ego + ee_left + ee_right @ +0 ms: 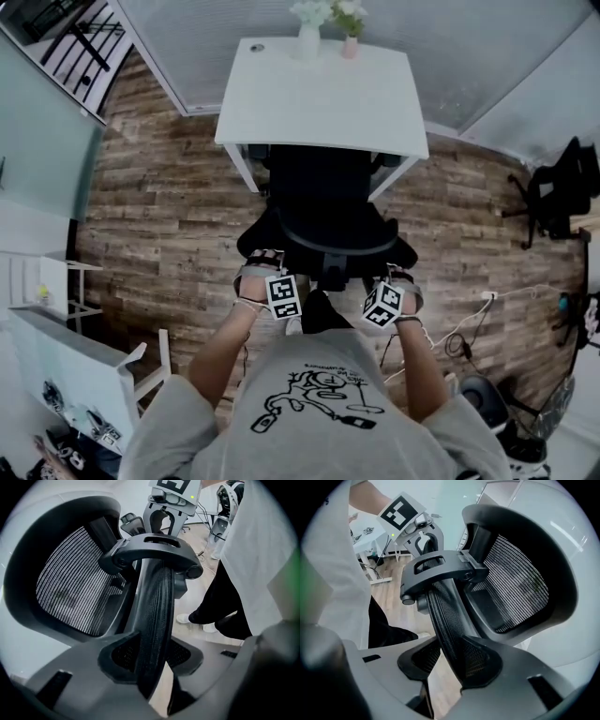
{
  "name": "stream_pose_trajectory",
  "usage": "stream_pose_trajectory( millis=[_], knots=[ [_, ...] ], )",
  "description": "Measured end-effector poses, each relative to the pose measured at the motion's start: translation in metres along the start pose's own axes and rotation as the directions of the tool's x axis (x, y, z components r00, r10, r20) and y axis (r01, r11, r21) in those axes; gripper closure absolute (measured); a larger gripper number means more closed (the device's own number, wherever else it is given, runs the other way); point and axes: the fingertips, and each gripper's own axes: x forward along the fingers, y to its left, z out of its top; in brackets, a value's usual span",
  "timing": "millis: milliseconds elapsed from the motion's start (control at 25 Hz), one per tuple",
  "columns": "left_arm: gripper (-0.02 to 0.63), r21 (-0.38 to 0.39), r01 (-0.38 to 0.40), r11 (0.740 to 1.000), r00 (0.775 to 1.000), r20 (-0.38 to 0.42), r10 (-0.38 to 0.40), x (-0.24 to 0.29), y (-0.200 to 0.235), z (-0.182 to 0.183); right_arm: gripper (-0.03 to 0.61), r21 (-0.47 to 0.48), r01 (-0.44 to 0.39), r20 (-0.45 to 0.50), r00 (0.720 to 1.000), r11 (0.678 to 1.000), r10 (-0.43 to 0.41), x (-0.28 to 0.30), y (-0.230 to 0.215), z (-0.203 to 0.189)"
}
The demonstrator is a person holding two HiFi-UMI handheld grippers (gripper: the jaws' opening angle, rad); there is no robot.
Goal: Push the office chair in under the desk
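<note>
The left tool (264, 268) is clamped on the thin mesh backrest rim (157, 606) of the office chair (323, 211). The chair's seat lies ahead of both tools, already partly beneath the white surface (319, 94). The right tool (398, 283) is clamped on the same rim, further along. As I judge it, an uneven shove from the 2 tools could swivel the chair or send it off line. Its side might then knock a leg of the surface and shake the 2 vases (309, 33) at the far edge. The mesh band looks yielding, so a tool might also slip off under load. The left forearm (225, 342) reaches forward and down to its tool, elbow bent beside the body. The right forearm (419, 361) mirrors it, with both tools pitched steeply downward.
</note>
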Motion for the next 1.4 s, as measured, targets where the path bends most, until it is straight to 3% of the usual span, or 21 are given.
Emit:
stream_pose_trajectory(
  millis=[1400],
  knots=[
    [0.448,-0.072,0.050,0.996,0.998,-0.040,-0.053,0.038,0.098,-0.009,0.423,-0.007,-0.020,0.039,0.999,1.000,0.021,0.041,-0.102,0.036]
  ],
)
